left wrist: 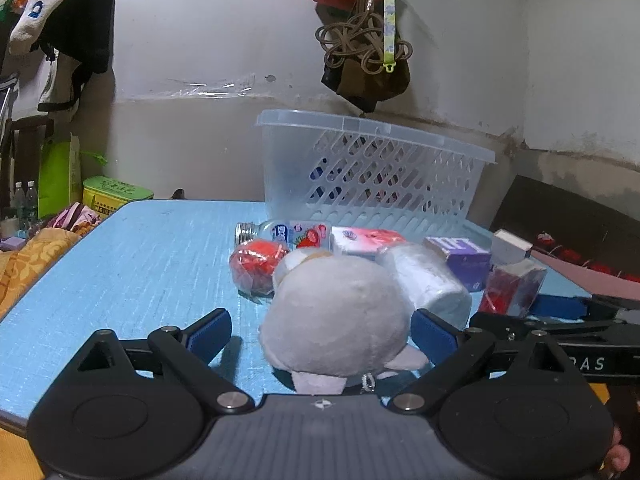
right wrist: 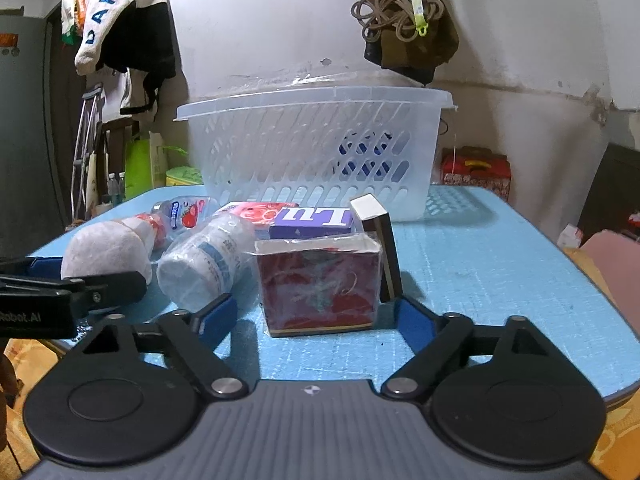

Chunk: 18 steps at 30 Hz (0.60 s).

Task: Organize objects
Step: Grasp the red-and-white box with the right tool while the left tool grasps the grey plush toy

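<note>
Barely begun: left hand-held gripper (left wrist: 322, 334) spread wide around soft grey plush toy (left wrist: 336, 316), right hand-held gripper (right wrist: 316, 316) agape around near red wrapped box (right wrist: 320, 286); translucent slotted plastic basket (right wrist: 316, 152) far on blue counter (right wrist: 500, 280), most items outside.

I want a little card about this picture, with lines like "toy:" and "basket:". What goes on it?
table: blue table, things clustered in front of the basket
basket: clear plastic basket, upright at the back
toy: grey plush toy, between the open left tongs
red box: red wrapped box, between the open right tongs
purple box: purple box, behind the red one
</note>
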Tool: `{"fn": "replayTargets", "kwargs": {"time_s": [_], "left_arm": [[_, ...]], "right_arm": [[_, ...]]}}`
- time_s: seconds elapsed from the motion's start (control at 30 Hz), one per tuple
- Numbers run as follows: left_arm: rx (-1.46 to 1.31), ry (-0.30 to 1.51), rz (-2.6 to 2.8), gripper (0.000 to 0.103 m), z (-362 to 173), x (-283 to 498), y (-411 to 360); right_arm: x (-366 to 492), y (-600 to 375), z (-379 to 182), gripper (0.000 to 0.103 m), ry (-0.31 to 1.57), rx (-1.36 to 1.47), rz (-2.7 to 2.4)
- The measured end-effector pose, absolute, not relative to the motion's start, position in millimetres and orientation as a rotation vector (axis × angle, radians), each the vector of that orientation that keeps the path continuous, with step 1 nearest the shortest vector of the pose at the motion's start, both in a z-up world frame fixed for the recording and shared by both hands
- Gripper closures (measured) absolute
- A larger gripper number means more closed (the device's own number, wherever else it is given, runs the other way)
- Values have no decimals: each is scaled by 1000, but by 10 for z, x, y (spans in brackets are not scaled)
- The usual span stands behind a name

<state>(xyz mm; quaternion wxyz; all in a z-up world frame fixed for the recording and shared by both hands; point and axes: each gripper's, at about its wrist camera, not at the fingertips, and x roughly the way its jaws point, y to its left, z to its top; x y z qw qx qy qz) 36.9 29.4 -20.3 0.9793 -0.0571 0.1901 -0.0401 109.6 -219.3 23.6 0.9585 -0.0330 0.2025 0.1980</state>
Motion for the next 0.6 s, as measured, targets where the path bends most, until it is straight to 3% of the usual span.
{"fn": "replayTargets", "kwargs": {"time_s": [0.07, 0.13, 0.6], "left_arm": [[-110, 384, -98, 21, -227, 366, 281], [-94, 377, -112, 28, -227, 348, 248], [-80, 284, -94, 29, -96, 147, 278]], "right_arm": [[1082, -2182, 232, 29, 406, -79, 399], [1064, -2179, 235, 41, 397, -82, 402], [866, -2458, 475, 41, 301, -27, 394]]}}
